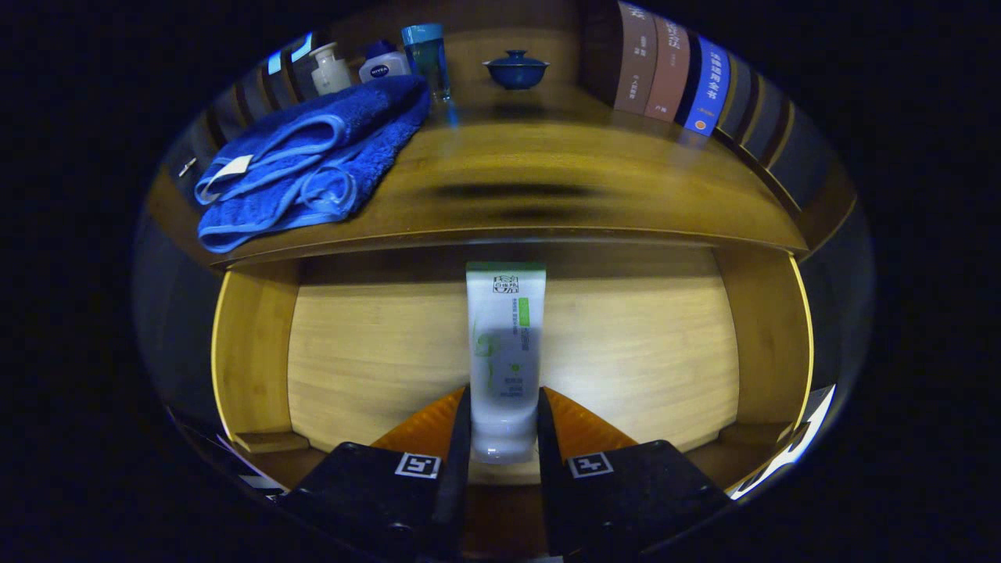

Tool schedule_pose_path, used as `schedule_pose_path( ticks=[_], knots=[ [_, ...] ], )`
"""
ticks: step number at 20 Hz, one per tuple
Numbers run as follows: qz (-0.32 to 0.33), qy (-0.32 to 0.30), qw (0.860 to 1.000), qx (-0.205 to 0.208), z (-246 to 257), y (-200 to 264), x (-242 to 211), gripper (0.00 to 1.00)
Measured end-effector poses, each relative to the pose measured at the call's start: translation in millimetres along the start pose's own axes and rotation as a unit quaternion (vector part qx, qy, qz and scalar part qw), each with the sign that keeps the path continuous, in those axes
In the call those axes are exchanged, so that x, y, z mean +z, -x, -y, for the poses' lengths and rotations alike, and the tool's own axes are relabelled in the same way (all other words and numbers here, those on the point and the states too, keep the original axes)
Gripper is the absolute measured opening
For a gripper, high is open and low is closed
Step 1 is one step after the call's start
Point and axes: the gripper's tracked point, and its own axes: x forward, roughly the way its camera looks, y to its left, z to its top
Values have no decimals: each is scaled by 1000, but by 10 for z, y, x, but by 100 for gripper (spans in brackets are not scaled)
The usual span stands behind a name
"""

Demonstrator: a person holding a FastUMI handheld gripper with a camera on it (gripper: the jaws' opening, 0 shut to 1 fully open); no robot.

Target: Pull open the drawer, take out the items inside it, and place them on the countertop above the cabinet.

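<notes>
The hand-held gripper (504, 426) clamps both fingers on the cap end of a white-and-green plastic tube (505, 352) inside the open bamboo drawer (367, 352) — next, seemingly, a lift onto the wooden counter (547, 188) beside the folded blue towel (305, 164).

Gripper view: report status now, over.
Gripper shut on white tube, cap end between fingers. Tube over open drawer. Countertop ahead; blue towel off to one side.

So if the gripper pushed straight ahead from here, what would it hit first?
Nothing new at once: the gripper is already shut on the white tube over the open drawer. Straight on, the tube's far end would probably meet the cabinet front under the countertop; depth is unclear.
</notes>
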Motion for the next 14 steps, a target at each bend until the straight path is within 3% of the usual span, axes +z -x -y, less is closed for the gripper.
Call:
schedule_pose_path(
  ticks=[5, 8, 14],
  knots=[
    [48, -1, 999, 22, -35, 479, 8, 44],
    [89, 25, 996, 13, -9, 758, 133, 44],
    [145, 9, 989, 25, -3, 979, 793, 44]
  ],
)
